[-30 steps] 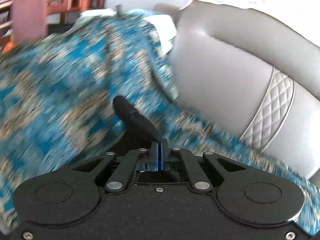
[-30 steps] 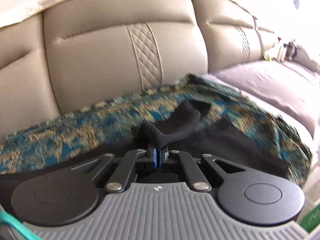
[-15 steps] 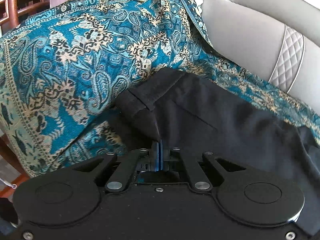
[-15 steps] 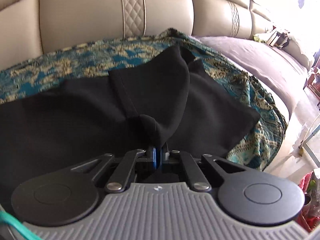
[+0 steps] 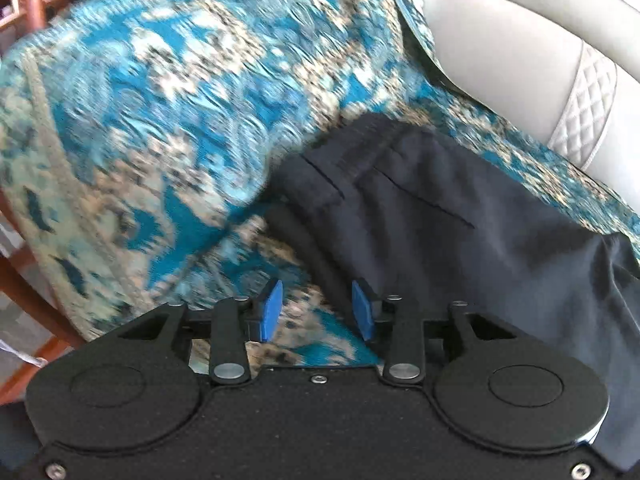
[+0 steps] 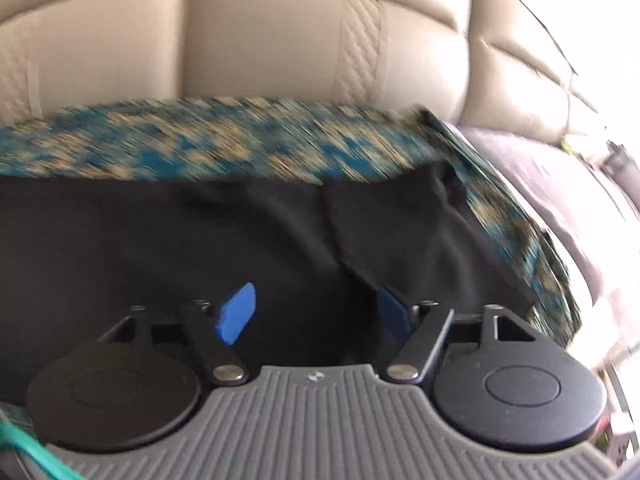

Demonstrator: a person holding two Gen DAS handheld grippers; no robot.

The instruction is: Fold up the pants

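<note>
Progress: the pants (image 5: 440, 216) lie on the patterned throw (image 5: 168, 112) covering the sofa seat. One lengthwise fold looks done; the waistband end sits toward the left edge of the seat, the leg ends (image 6: 420, 232) toward the right edge, one lapped unevenly over the other. Judged remaining: squaring the legs and at least one crosswise fold.

Left gripper (image 5: 316, 310): blue pads (image 5: 270, 310) spread wide, holding nothing. Poised low over the throw at the front edge of the seat, just beside the waistband corner.

Right gripper (image 6: 316, 312): jaws wide apart, empty. Poised low over the dark cloth near the leg ends.

Beyond: throw along the rear edge, then the sofa backrest (image 6: 260, 40). Both views motion-blurred.
</note>
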